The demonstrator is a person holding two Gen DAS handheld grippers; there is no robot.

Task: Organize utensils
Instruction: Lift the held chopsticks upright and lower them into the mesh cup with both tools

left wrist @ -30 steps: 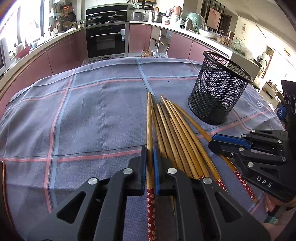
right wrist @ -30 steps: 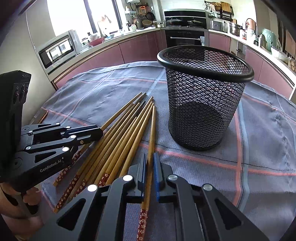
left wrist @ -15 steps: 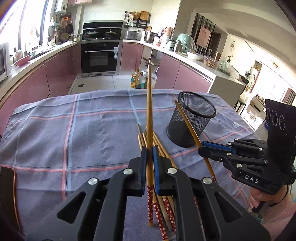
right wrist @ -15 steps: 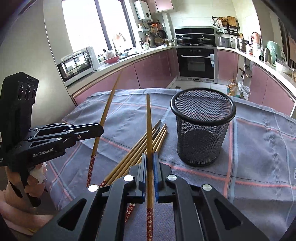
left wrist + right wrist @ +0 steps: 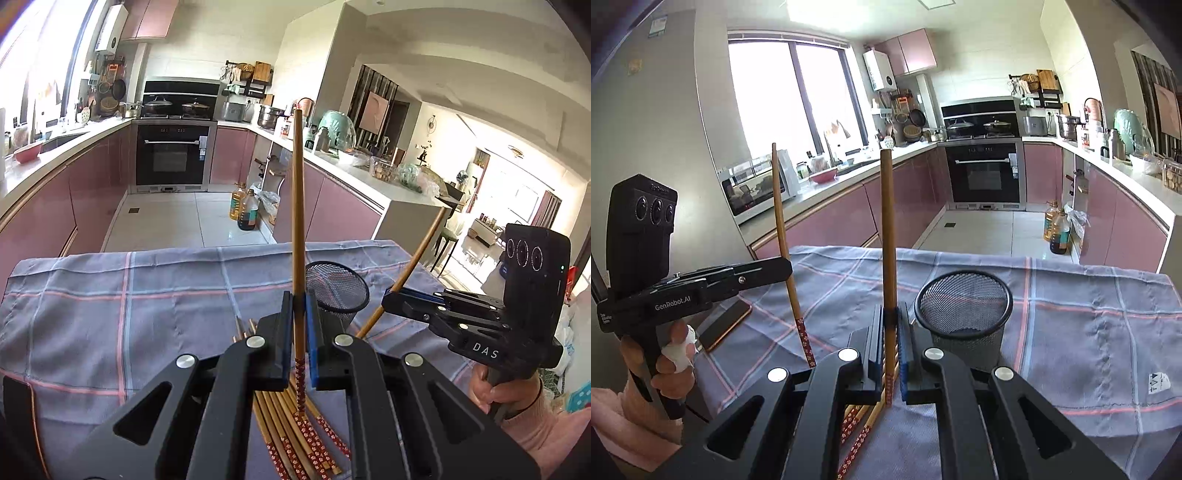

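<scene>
We are holding two grippers above a table (image 5: 92, 295) covered with a grey-blue checked cloth (image 5: 1089, 332), and working from left to right we are seeing first, at the left edge of the right wrist view, a dark flat object (image 5: 726, 325) lying on the cloth; we cannot tell what it is. Next, our left gripper (image 5: 298, 317) is clamping its jaws shut on one chopstick (image 5: 297, 221), which is pointing up and away with its red patterned end (image 5: 300, 384) hanging below the pads. In the right wrist view that same gripper is showing from the side, with the hand (image 5: 668, 365) around its grip and a white wrap on one finger. Under the left gripper, the remaining chopsticks (image 5: 295, 435) are lying bundled on the cloth, but the gripper body is hiding their middles, so we cannot count them. Just right of these, the black mesh cup (image 5: 964, 314) is standing upright on the cloth, its lower part hiding behind the fingers in both views. Further right, our right gripper (image 5: 891, 328) is pinching its jaws shut on a second chopstick (image 5: 888, 229); in the left wrist view the fisheye is bending that stick. The sleeve (image 5: 535, 432) at the right is being cut off by the frame edge.
</scene>
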